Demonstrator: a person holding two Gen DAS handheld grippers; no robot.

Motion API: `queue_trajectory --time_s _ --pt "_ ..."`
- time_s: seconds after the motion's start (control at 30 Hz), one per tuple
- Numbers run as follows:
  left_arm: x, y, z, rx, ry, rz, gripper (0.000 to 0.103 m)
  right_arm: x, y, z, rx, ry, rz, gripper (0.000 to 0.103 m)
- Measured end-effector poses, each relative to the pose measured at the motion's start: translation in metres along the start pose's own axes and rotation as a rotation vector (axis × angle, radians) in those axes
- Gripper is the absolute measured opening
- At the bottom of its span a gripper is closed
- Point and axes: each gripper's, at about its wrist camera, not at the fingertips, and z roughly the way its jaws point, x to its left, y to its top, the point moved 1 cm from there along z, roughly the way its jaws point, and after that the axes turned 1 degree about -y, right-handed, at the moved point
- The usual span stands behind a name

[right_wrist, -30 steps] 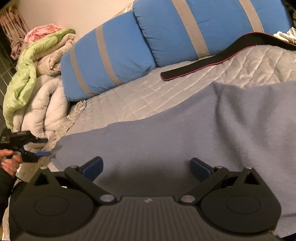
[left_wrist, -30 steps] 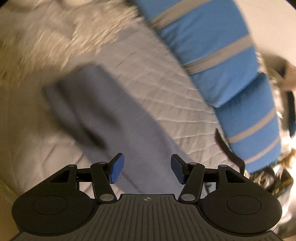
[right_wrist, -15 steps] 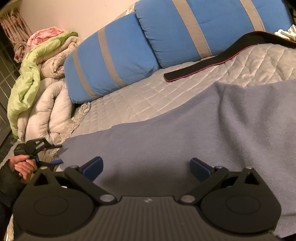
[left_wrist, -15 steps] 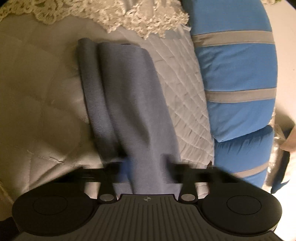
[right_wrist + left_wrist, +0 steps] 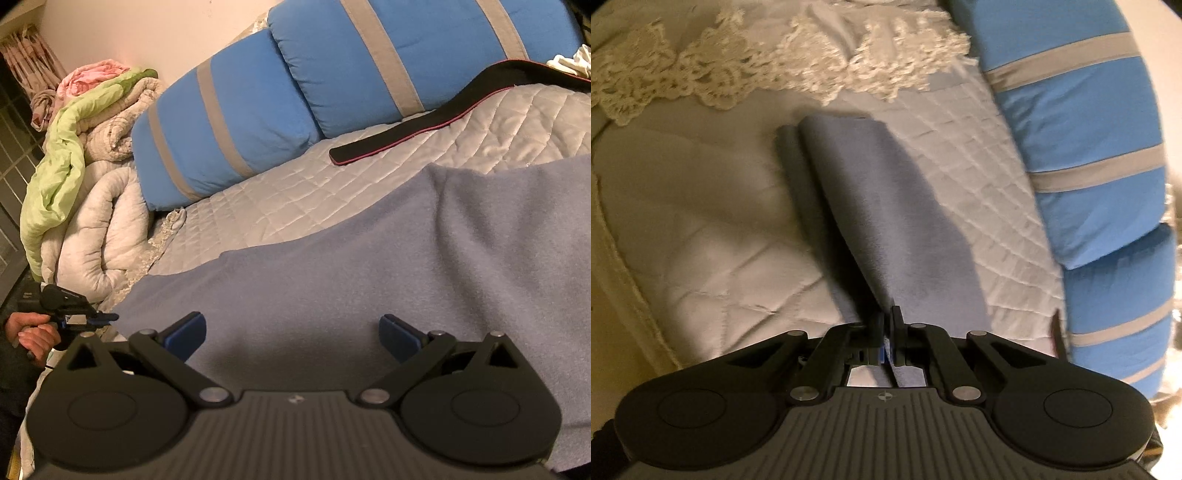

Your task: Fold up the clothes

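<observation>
Left wrist view: the left gripper (image 5: pixel 886 325) is clamped on an edge of the grey-blue garment (image 5: pixel 871 206), spread across the quilted bedspread (image 5: pixel 979 192) beside 2 blue pillows (image 5: pixel 1082 122). Right wrist view: the right gripper (image 5: pixel 291 334) hangs wide open over the cloth, gripping nothing.
</observation>
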Motion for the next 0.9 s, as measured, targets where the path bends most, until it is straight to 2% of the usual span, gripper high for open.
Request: queue_trajectory --time_s 0.07,0.2,0.33,0.4,0.7,0.9 --pt "-0.001 0.000 0.003 0.001 0.011 0.010 0.003 0.000 0.000 0.000 0.000 -0.001 -0.001 0.103" --pt "0.000 0.008 -0.001 -0.021 -0.013 -0.024 0.007 0.001 0.000 0.000 -0.001 -0.001 0.000 0.103" --pt "0.010 0.025 -0.011 -0.076 -0.038 -0.074 0.031 0.001 0.000 0.000 0.001 -0.002 -0.003 0.103" --pt "0.017 0.034 -0.014 -0.097 -0.043 -0.101 0.032 0.001 0.000 -0.001 0.001 0.000 -0.003 0.103" --pt "0.049 0.055 -0.004 -0.090 -0.032 -0.208 0.032 0.002 -0.002 0.000 0.005 -0.008 -0.003 0.103" --pt "0.054 0.053 -0.008 -0.102 -0.092 -0.260 0.032 0.002 -0.002 0.001 0.010 -0.014 -0.004 0.103"
